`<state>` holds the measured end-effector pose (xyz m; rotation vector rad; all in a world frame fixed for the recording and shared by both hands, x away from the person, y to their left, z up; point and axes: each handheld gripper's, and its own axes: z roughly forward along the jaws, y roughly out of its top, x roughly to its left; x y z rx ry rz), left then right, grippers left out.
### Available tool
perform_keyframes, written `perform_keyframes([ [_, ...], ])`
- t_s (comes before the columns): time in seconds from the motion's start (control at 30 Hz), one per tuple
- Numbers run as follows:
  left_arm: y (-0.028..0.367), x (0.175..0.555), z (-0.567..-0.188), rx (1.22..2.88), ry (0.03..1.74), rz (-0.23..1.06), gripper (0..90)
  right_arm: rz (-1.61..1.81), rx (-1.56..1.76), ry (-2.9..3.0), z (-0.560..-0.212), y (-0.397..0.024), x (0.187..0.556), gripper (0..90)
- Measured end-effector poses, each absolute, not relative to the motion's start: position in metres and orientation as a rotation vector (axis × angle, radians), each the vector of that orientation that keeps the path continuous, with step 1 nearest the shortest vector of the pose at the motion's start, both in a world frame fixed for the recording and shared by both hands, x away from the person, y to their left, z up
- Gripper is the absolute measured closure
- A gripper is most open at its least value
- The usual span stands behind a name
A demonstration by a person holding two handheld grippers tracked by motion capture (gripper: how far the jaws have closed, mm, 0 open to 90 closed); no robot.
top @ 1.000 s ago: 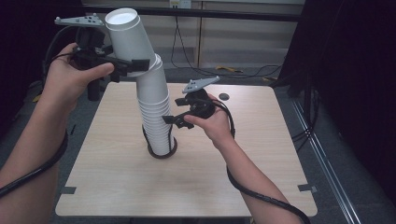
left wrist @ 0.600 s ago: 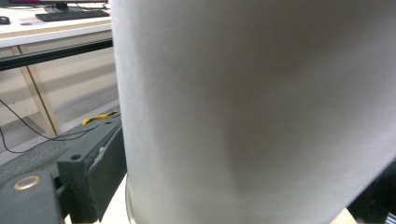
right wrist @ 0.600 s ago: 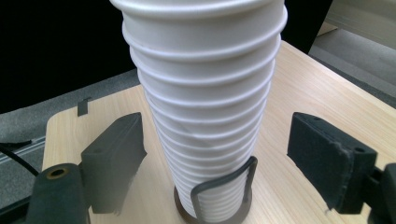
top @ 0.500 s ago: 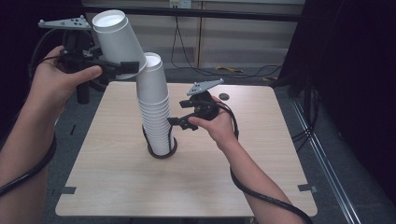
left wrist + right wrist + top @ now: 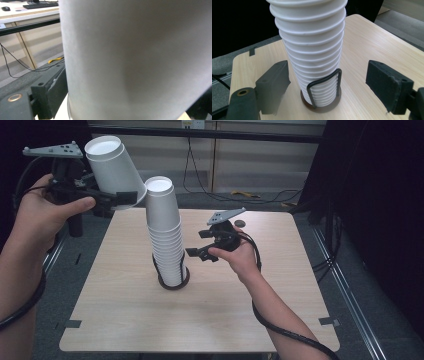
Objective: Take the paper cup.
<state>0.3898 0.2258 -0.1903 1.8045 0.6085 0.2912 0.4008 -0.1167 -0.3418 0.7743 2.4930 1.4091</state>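
A tall stack of white paper cups (image 5: pixel 164 237) (image 5: pixel 312 50) stands in a black wire holder (image 5: pixel 173 281) (image 5: pixel 324 100) on the wooden table (image 5: pixel 240 310). One white cup (image 5: pixel 112 167) (image 5: pixel 135 57) hangs tilted in the air, up and left of the stack's top. My left gripper (image 5: pixel 125 199) (image 5: pixel 125 105) is shut on its narrow end. To the right of the stack's lower part, my right gripper (image 5: pixel 192 254) (image 5: pixel 330 85) is open. Its jaws point at the holder with the stack beyond them, untouched.
A small dark round object (image 5: pixel 240 223) lies near the table's far edge. Black tape marks (image 5: pixel 327 321) sit at the front corners. Cables (image 5: pixel 235 195) run over the floor behind the table, below a black rail and cabinets.
My left gripper has carried the single cup to the left, away from the top of the stack. The right hand and the stack have stayed put.
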Motion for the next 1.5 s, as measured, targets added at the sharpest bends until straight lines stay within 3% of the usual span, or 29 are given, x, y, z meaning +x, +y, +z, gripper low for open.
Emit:
perform_keyframes([
  [0.67, 0.255, 0.37, -0.22, 1.848, 0.629, 0.296, 9.9, 1.374, 0.787, 2.523, -0.358, -0.13, 0.396, 18.7],
  [1.5, 0.244, 0.353, -0.269, 1.996, 0.629, 0.233, 11.0, 1.359, 0.781, 2.547, -0.37, -0.147, 0.386, 19.2],
])
